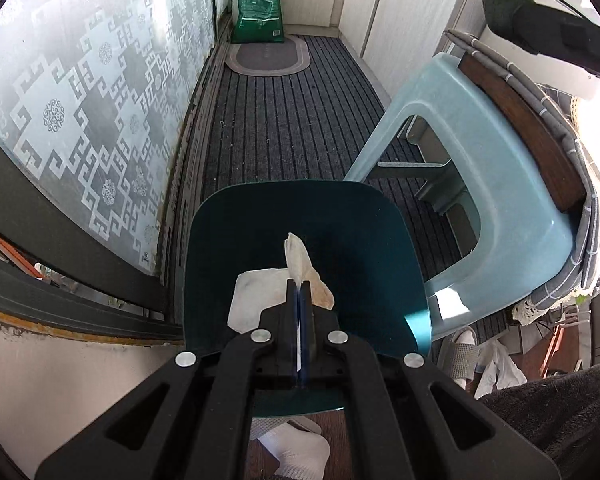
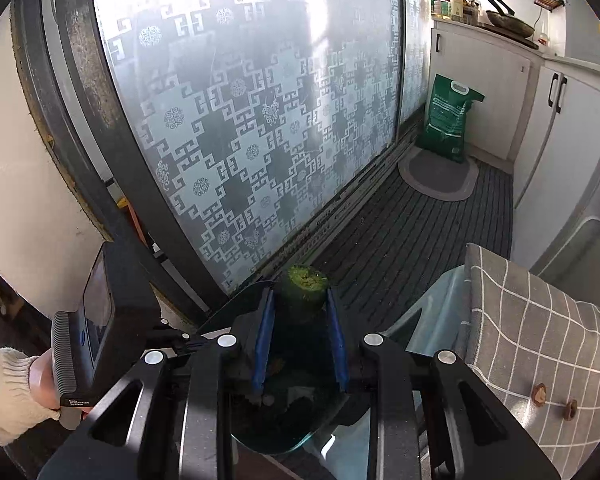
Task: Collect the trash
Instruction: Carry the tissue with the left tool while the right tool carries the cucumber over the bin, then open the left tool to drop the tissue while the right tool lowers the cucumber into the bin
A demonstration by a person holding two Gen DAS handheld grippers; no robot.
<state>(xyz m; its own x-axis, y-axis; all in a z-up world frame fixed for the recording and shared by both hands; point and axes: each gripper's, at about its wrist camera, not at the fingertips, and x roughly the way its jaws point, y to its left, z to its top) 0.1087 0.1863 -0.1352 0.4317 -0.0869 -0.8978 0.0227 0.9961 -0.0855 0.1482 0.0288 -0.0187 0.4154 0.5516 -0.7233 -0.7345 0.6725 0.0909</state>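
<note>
My left gripper (image 1: 299, 286) is shut on a crumpled whitish tissue (image 1: 300, 262) and holds it over the open dark teal trash bin (image 1: 360, 236). A white paper (image 1: 254, 296) lies inside the bin at its left. My right gripper (image 2: 300, 298) is shut on a dark green cucumber piece (image 2: 304, 286) with its cut end facing away, above the same teal bin (image 2: 284, 420). The right gripper with the cucumber (image 1: 508, 8) also shows at the top right of the left wrist view.
A pale blue plastic stool (image 1: 492, 168) with a grey checked cloth (image 2: 540, 320) stands right of the bin; two nut shells (image 2: 540, 394) lie on the cloth. A patterned glass door (image 2: 240, 120) is on the left. A green sack (image 1: 260, 8) and a mat (image 1: 268, 56) lie at the far end.
</note>
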